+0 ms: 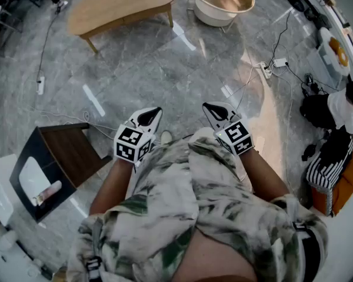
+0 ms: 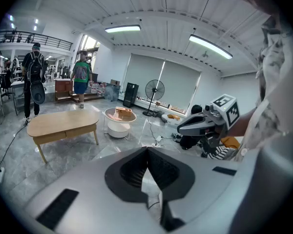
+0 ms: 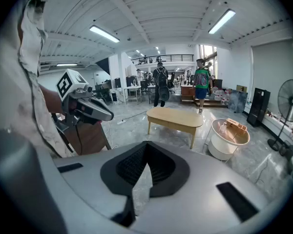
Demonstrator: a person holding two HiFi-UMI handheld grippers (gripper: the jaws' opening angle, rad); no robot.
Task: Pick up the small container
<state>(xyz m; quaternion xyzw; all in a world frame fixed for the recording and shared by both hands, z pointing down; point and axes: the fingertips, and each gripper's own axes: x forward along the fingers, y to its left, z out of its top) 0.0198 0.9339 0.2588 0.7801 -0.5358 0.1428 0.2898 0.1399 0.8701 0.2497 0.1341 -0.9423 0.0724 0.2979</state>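
Observation:
A small pinkish container [image 1: 47,192] lies on a white tray [image 1: 29,178] on a dark side table [image 1: 67,151] at the lower left of the head view. Both grippers are held in front of the person's body, well to the right of that table. My left gripper [image 1: 152,115] is shut with nothing between its tips, and its tips also meet in its own view [image 2: 147,151]. My right gripper [image 1: 210,108] is likewise shut and empty, seen too in the right gripper view [image 3: 146,146]. Each gripper shows in the other's view: the right gripper [image 2: 183,127], the left gripper [image 3: 107,116].
An oval wooden coffee table [image 1: 120,7] and a round white tub table [image 1: 220,4] stand farther off on the grey marble floor. Cables and a power strip [image 1: 266,69] run across the floor at right. A person [image 1: 335,113] crouches at the right edge; others [image 2: 34,77] stand far off.

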